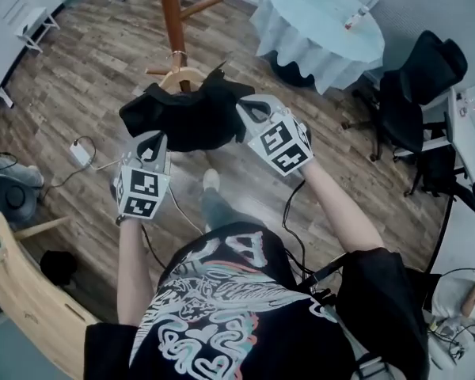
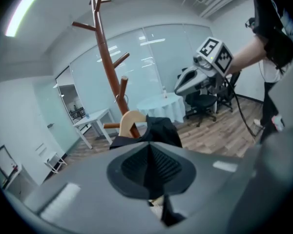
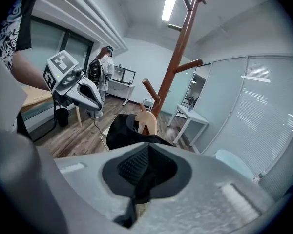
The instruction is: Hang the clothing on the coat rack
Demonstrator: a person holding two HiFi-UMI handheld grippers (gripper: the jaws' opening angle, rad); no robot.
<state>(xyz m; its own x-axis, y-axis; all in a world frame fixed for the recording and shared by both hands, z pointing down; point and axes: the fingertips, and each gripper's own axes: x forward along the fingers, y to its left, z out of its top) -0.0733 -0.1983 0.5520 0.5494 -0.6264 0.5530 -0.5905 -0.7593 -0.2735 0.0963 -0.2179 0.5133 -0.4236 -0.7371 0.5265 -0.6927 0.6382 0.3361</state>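
Black garment (image 1: 186, 117) is draped over a wooden hanger (image 1: 182, 76) and held up in the air btwn both claws, right by the pole of the coat rack (image 1: 172, 14); can't tell if hanger and pole touch. The garment's long axis runs side to side across the person's front, w/ the left end nearer the person and the right end farther out. The hanger's curved top pokes out past the cloth on the pole side. Left claw (image 2: 149, 165) is closed, pinching a fold of black cloth at the garment's left edge. Right claw (image 3: 138, 172) is closed the same way on cloth at the right edge. Below is the wood floor (image 1: 87, 62) w/ a white plug block (image 1: 81, 153) and its cable. A round table (image 1: 324, 18) w/ a pale cloth and a black office chair (image 1: 416, 85) stand well apart to the right.
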